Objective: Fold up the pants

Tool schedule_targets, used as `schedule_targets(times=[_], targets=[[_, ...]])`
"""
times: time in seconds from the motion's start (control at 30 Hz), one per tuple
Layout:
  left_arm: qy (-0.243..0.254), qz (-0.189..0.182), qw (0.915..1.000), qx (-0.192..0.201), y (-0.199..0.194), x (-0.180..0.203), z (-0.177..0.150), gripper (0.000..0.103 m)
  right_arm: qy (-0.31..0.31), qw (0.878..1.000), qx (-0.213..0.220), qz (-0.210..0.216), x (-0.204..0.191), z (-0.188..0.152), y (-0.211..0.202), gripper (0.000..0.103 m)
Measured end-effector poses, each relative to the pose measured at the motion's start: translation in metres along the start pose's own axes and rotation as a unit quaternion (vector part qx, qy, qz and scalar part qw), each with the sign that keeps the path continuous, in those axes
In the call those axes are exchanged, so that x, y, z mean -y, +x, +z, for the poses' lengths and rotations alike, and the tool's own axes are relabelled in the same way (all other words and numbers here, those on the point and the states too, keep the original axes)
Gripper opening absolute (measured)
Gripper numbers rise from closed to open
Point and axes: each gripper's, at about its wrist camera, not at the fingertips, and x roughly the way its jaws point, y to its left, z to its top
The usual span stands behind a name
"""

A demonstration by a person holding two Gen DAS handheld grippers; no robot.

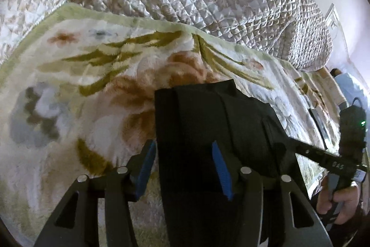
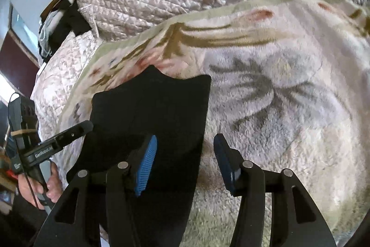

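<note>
Both grippers, left (image 1: 183, 168) & right (image 2: 185, 163), hang spread, pinching nothing, over black pants (image 1: 208, 122) folded on floral blanket (image 1: 92, 75); re-pinch near corners evenly, fold w/o bunching

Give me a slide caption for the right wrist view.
Right gripper open over the edge of folded black pants lying on a fluffy floral blanket.

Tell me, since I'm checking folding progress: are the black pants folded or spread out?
Folded. The black pants form a compact, layered rectangle on the floral blanket; no separate legs show.
</note>
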Motion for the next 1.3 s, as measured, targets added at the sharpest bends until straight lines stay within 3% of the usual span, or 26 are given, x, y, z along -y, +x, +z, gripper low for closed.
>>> schedule_targets(times=[0.2, 0.3, 0.5, 0.6, 0.67, 0.83, 1.03, 1.3], targets=[[-0.047, -0.049, 0.9977, -0.007, 0.002, -0.015, -0.013, 0.061, -0.006, 0.999, 0.003, 0.038, -0.005, -0.014, -0.001, 0.052], [-0.042, -0.063, 0.9970, -0.013, 0.001, -0.012, -0.018, 0.061, -0.031, 0.999, 0.009, 0.024, -0.014, -0.018, 0.000, 0.052], [-0.039, -0.061, 0.9974, -0.003, 0.009, -0.009, -0.014, 0.066, -0.020, 1.000, 0.016, 0.015, -0.016, -0.005, 0.016, 0.051], [-0.041, -0.052, 0.9978, 0.000, 0.012, -0.007, -0.010, 0.067, -0.028, 0.999, 0.020, 0.003, -0.021, -0.005, 0.016, 0.045], [-0.040, -0.046, 0.9981, 0.002, 0.010, -0.005, -0.011, 0.064, -0.032, 0.999, 0.026, 0.001, -0.020, -0.007, 0.012, 0.034], [-0.015, -0.015, 0.9994, 0.026, -0.001, 0.006, -0.010, 0.038, -0.038, 0.999, 0.038, 0.005, -0.025, -0.006, 0.003, 0.017], [-0.011, -0.025, 0.9989, 0.037, -0.019, 0.015, 0.001, 0.026, -0.046, 0.997, 0.061, 0.029, -0.042, 0.004, -0.012, 0.014], [0.023, -0.023, 0.9983, 0.049, -0.029, 0.026, 0.047, 0.022, -0.084, 0.992, 0.079, 0.052, -0.075, 0.056, -0.009, 0.013]])
